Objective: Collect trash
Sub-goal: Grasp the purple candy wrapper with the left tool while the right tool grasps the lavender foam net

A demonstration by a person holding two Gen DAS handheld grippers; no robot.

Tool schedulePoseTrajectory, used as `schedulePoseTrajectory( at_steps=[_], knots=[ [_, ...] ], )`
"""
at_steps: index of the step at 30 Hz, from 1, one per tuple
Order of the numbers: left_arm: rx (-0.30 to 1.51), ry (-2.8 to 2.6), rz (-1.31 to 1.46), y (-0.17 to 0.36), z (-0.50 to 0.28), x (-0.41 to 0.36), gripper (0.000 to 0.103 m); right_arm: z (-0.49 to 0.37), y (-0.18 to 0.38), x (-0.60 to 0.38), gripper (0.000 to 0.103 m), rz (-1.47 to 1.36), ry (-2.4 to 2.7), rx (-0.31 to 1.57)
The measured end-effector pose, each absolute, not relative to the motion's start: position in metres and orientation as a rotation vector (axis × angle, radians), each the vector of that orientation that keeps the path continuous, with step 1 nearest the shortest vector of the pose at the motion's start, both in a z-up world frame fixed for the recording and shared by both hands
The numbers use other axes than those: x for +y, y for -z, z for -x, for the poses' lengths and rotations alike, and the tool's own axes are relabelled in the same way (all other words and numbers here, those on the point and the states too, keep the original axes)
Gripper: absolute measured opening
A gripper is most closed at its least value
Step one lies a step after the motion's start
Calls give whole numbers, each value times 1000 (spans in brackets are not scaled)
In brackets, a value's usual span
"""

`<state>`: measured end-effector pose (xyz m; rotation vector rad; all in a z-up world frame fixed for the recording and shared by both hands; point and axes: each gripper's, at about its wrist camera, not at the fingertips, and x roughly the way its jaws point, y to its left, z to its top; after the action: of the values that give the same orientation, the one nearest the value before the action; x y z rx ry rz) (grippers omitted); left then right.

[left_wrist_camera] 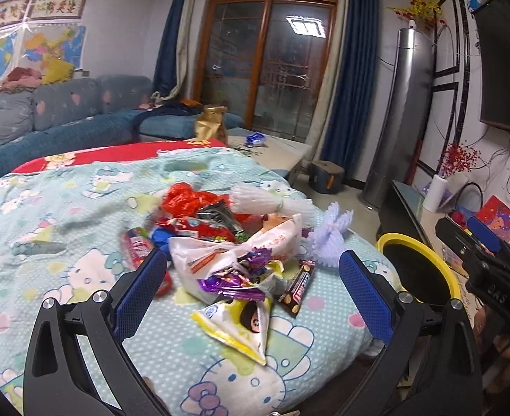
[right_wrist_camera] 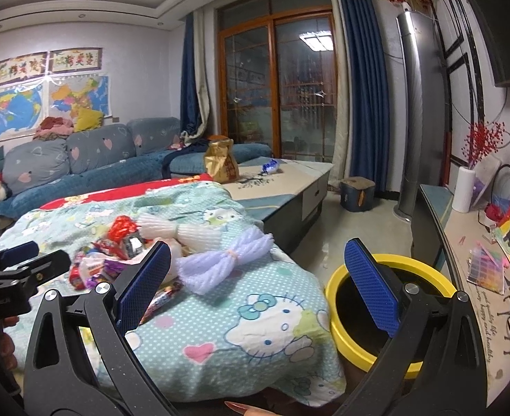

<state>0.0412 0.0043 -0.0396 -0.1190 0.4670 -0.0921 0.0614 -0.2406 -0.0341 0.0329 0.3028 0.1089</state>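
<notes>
A low worktop draped in a pale green cartoon-cat blanket [right_wrist_camera: 220, 312] fills the foreground. On it lies a heap of crinkled snack wrappers in red, silver and purple [right_wrist_camera: 116, 253], with a tied white foam net sleeve [right_wrist_camera: 175, 230] and a tied lilac foam net sleeve [right_wrist_camera: 227, 263] just beside it. The right tool [right_wrist_camera: 258, 287] hangs above the blanket's edge, its blue-padded fingers [right_wrist_camera: 144, 284] spread wide and empty. A round black bin with a yellow rim [right_wrist_camera: 334, 312] stands on the floor against the blanket's right side. The left tool [right_wrist_camera: 12, 267] enters from the left edge.
</notes>
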Motion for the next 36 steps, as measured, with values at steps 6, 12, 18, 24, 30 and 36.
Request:
schedulePoseTrajectory(
  at_steps=[6, 12, 18, 24, 30, 36],
  knots=[
    [475, 186, 70, 38, -60, -12, 97, -91, 33, -261, 93, -54, -51, 361],
    [501, 239, 12, 39, -82, -30, 97, -115, 33, -277, 93, -87, -34, 399],
    [570, 258, -36, 49, -100, -30, 93, -141, 41, -279, 93, -116, -70, 464],
    [650, 239, -60, 61, -112, -11, 67, -162, 58, -260, 92, -131, -155, 565],
    [717, 247, -98, 69, -126, -8, 48, -180, 79, -229, 82, -122, -258, 695],
    [744, 250, -107, 72, -132, -8, 33, -197, 100, -211, 68, -177, -288, 805]
  ],
)
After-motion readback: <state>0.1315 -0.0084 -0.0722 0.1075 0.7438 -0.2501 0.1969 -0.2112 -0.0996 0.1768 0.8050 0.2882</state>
